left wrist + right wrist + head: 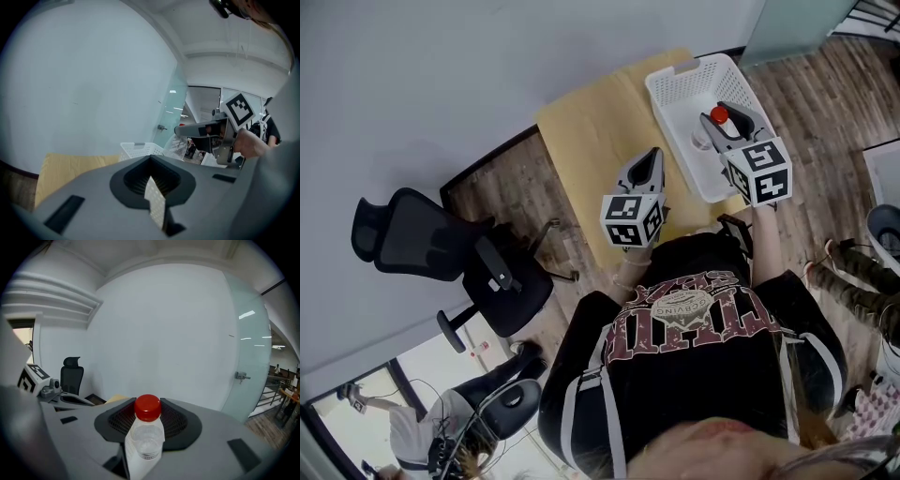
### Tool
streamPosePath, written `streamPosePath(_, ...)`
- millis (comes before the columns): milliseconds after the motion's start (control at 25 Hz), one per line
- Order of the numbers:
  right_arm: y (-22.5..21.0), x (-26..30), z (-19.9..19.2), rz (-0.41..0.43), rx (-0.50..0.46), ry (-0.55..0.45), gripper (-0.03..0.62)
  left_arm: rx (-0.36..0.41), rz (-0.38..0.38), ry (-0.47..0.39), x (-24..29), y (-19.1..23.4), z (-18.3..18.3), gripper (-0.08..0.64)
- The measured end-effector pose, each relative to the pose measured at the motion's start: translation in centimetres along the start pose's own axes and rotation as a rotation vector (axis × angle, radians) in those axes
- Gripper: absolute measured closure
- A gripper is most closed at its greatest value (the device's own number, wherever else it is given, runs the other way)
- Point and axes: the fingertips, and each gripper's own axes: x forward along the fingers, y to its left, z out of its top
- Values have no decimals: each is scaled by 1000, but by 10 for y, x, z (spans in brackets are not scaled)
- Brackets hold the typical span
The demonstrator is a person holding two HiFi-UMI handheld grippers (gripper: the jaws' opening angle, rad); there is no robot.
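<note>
Right gripper (148,425) is clamped on a clear bottle (146,439), with the jaws closed on its shoulder just under the red cap (148,408). I can't make out a brand or any print on the bottle. The only clear markings are the black-and-white square codes on the right cube (759,171) and the left cube (633,220). The person's black shirt (694,319) has big block lettering, upside down in the head view, and I can't read it reliably.

In the right gripper view the bottle sits dead centre between the jaws. The cap sticks up above them and the body drops out of sight below. Its long axis runs upright in that view, crosswise to the jaws' reach, with the cap on top.

In the head view the bottle and right gripper are over the inside of the white basket (694,67). I can't tell whether the bottle touches the basket floor.

Left gripper (151,164) has its jaws together with nothing between them. It is over the wooden table (591,122), just beside the basket on the side toward the black office chair (441,248). The chair stands on the floor, well apart from the basket, past the table edge.
</note>
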Motion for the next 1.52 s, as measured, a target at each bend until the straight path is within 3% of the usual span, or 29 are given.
streamPosePath(800, 44, -34, 72, 70, -110, -160, 423, -15, 49, -33, -29, 11, -2, 512)
streamPosePath(1520, 109, -4, 81, 268, -127, -160, 423, -49, 153, -74, -64, 43, 0, 512)
